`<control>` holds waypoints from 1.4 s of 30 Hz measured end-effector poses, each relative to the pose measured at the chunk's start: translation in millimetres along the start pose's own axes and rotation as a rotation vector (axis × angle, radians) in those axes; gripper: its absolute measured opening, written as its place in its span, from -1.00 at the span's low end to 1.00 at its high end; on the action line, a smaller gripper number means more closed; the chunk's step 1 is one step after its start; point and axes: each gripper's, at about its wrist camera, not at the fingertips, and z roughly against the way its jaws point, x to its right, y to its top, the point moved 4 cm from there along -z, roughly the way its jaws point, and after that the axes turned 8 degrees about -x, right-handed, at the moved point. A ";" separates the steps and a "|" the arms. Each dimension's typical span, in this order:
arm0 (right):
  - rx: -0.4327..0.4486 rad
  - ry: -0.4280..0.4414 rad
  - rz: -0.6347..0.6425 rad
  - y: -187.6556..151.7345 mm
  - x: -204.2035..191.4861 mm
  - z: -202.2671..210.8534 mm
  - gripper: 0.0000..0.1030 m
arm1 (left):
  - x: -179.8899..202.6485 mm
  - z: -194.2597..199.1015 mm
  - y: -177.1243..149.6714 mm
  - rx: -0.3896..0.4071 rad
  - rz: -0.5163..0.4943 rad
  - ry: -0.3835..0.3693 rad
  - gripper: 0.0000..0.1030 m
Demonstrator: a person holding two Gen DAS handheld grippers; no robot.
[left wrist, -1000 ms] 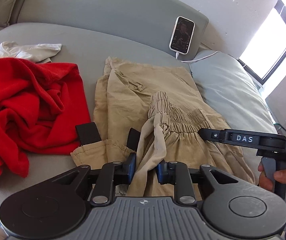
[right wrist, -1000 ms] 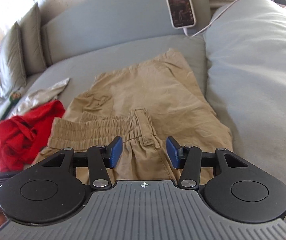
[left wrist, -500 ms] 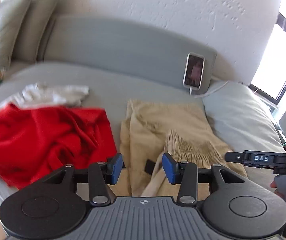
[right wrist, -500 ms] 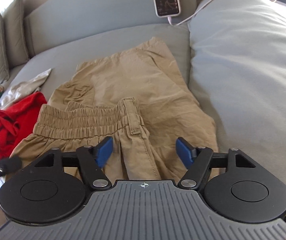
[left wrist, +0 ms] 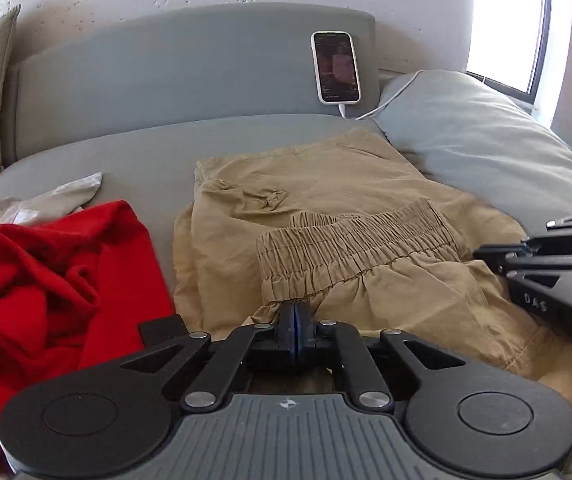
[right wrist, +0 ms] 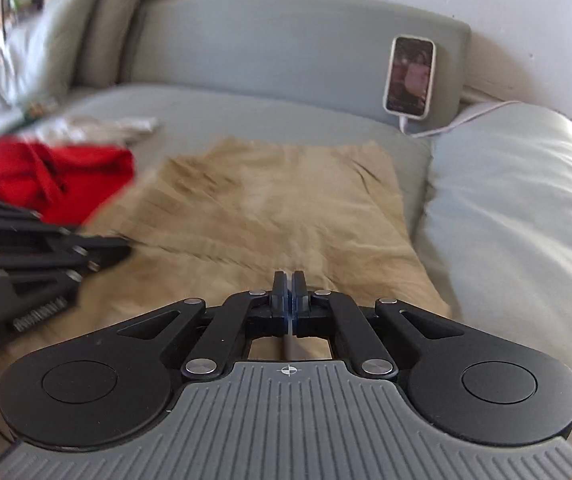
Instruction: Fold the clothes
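Note:
Khaki shorts (left wrist: 325,176) lie flat on the grey bed, their elastic waistband (left wrist: 353,248) folded over onto the legs. In the right wrist view the shorts (right wrist: 286,200) are blurred by motion. My left gripper (left wrist: 295,312) is shut just above the near edge of the shorts, pads pressed together with no cloth visible between them. My right gripper (right wrist: 287,280) is also shut, over the near right part of the shorts. Each gripper shows in the other's view: the right gripper (left wrist: 481,254) at the right edge, the left gripper (right wrist: 126,246) at the left.
A crumpled red garment (left wrist: 46,280) lies left of the shorts, with a white cloth (left wrist: 46,204) behind it. A phone (left wrist: 335,67) on a white cable leans against the grey headboard (left wrist: 166,80). A pale duvet (left wrist: 485,140) bulges on the right.
The left gripper let go of the shorts' waist, which now lies flat, then shut empty. The right gripper went from open to shut. Both views have pulled back and tilted up.

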 end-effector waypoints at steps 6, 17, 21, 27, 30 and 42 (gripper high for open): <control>-0.019 0.066 -0.182 -13.8 42.2 16.1 -0.94 | 2.6 36.0 5.1 0.014 0.006 -0.018 -0.82; 0.037 0.305 -0.153 -29.6 -23.5 87.5 -0.41 | 24.0 68.1 -43.1 -0.006 -0.040 0.062 -0.70; -0.047 0.135 -0.072 -47.3 -18.0 58.7 -0.21 | 5.6 64.6 -39.2 -0.039 -0.006 0.076 -0.70; -0.096 0.064 -0.331 -62.9 47.4 74.6 -0.32 | -36.7 106.0 -41.4 -0.040 0.069 0.131 -0.60; -0.098 0.132 -0.427 -72.3 58.4 92.4 -0.28 | -56.4 113.5 -54.4 -0.070 0.191 0.115 -0.59; -0.170 0.685 -0.874 -88.6 12.8 95.3 0.05 | -61.8 96.3 -102.1 -0.122 0.785 -0.300 -0.19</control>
